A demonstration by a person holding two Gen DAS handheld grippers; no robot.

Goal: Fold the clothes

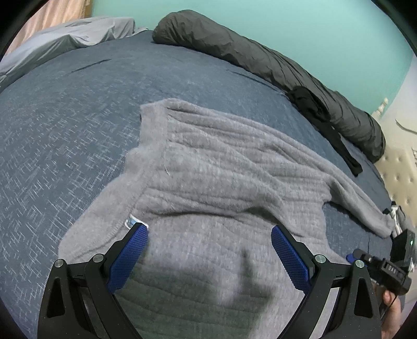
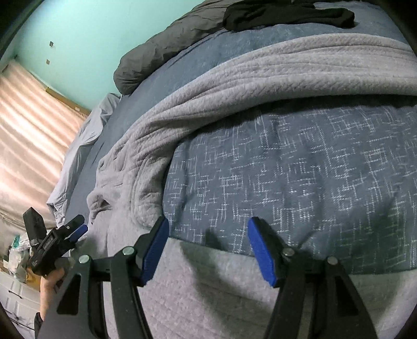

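One garment: a grey knit sweater [image 1: 208, 167] lies spread on a bed's blue patterned cover [image 1: 52, 146], one sleeve [image 1: 365, 206] trailing toward the headboard side.
Sweater detail: a white label [image 1: 131, 222] shows at the seam just beside the left gripper's near finger.
Left gripper [image 1: 209, 236]: jaws spread wide, holding nothing, poised over the sweater's near body.
Right gripper [image 2: 208, 236]: jaws likewise spread and empty, hanging over the line where grey knit meets bare cover.
Step in hand: judged an approach to the first grasp, with no fold yet visible in the body.
Next move: likely calls for each gripper to drop onto an edge, pinch a single layer, and lift evenly.
Surroundings: a dark rolled duvet [image 1: 260, 52] and a black garment [image 2: 289, 15] lie along the far edge, against a teal wall [image 1: 286, 20].
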